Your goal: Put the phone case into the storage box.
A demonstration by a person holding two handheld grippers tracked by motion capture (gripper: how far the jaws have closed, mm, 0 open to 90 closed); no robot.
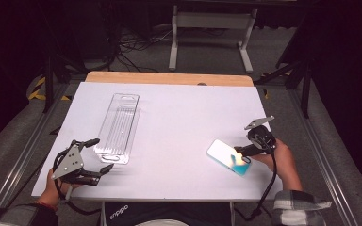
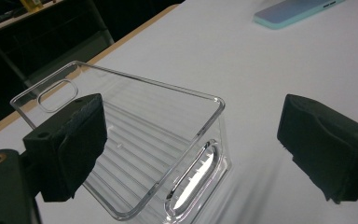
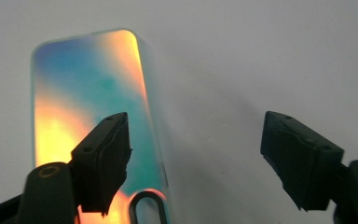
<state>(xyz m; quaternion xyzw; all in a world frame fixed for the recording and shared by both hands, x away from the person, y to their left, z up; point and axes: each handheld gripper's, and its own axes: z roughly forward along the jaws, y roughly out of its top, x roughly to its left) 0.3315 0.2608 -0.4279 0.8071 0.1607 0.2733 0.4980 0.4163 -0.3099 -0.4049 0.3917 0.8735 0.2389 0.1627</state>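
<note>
Currently our right gripper [image 3: 196, 163] stands with jaws wide apart and holds nothing; one jaw hangs over the phone [image 3: 93, 116], the other over bare table. Our left gripper [image 2: 191, 149] is likewise wide open and empty, its jaws spread to either side of the near end of the tray [image 2: 135, 154] without touching it. The phone lies flat near the right front corner of the table [image 1: 179, 122], screen up, apart from the tray, which lies lengthwise near the left edge. We judge the phone stiff, moderately heavy, smooth and slippery on its glass face, and breakable if dropped. Grip across the two long side edges, near mid-length, never on the glass. The clear tray looks light and rigid; take it by an end wall.
</note>
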